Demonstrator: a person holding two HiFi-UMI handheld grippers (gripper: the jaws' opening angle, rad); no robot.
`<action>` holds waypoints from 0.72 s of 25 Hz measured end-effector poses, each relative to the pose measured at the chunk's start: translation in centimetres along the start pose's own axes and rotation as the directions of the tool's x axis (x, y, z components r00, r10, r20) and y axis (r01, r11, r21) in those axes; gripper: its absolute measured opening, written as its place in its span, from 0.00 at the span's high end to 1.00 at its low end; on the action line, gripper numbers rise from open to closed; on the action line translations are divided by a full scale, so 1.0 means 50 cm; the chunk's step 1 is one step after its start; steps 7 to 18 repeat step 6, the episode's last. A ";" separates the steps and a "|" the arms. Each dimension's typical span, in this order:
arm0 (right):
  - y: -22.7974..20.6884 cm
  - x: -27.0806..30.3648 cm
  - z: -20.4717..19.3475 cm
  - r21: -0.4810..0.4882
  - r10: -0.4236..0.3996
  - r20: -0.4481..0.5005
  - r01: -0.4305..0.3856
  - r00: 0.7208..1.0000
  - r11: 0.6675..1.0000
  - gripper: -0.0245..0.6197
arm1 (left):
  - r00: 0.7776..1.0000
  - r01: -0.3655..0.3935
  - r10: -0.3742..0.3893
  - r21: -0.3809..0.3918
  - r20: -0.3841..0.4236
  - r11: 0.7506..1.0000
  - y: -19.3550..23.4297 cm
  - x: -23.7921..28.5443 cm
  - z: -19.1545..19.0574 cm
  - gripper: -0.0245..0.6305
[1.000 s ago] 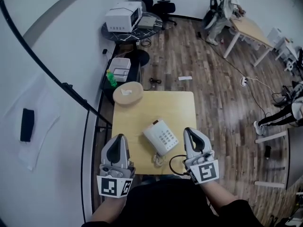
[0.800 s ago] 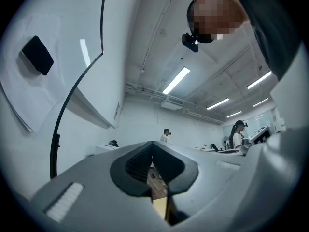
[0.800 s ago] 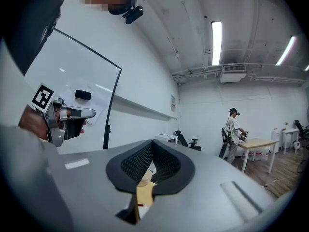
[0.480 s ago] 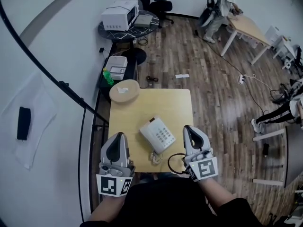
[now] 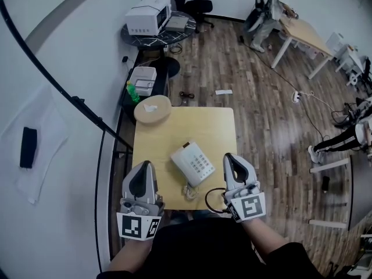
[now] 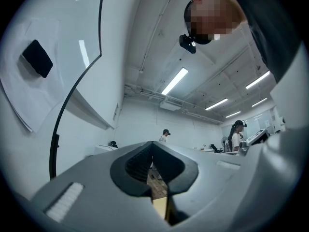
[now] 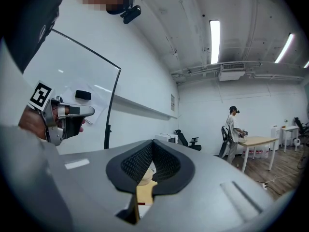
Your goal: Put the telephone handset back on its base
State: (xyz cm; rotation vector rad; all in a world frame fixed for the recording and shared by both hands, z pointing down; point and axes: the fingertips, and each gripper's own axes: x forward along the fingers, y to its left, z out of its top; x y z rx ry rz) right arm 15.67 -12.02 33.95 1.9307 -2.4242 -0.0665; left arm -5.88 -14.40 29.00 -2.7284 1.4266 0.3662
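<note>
Left tongs: tips together, nothing between them. They point up and away from me over the near left corner of the table.

Right tongs: also together, nothing between the pads. Held over the near right corner, level with the left pair and well apart from it.

Neither pair touches anything on the table.

Phone: lies flat on the near half of the table, between the two tongs and a little ahead of them, turned at an angle. The base shows its keypad on the right. The handset seems to lie along the base's left side, in its cradle. The head view is too small for me to be sure it is seated.

Cord: coiled, white, at the phone's near end by the table edge. A black cable loops beside it, near the right tongs.

Far left corner of the table: a round wooden disc with something white on it.

Beyond the table:
- wood floor
- green bottle by the wall
- black chair further back
- a person standing at a second table, far right

Left wall: whiteboard with a black eraser on it.
</note>
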 end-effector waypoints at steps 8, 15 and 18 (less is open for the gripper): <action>0.014 -0.001 -0.009 -0.012 0.035 0.001 -0.035 0.999 0.999 0.95 | 1.000 0.001 -0.001 0.002 -0.001 1.000 0.010 0.006 0.004 0.96; 0.014 -0.001 -0.009 -0.012 0.035 0.001 -0.035 0.999 0.999 0.95 | 1.000 0.001 -0.001 0.002 -0.001 1.000 0.010 0.006 0.004 0.96; 0.014 -0.001 -0.009 -0.012 0.035 0.001 -0.035 0.999 0.999 0.95 | 1.000 0.001 -0.001 0.002 -0.001 1.000 0.010 0.006 0.004 0.96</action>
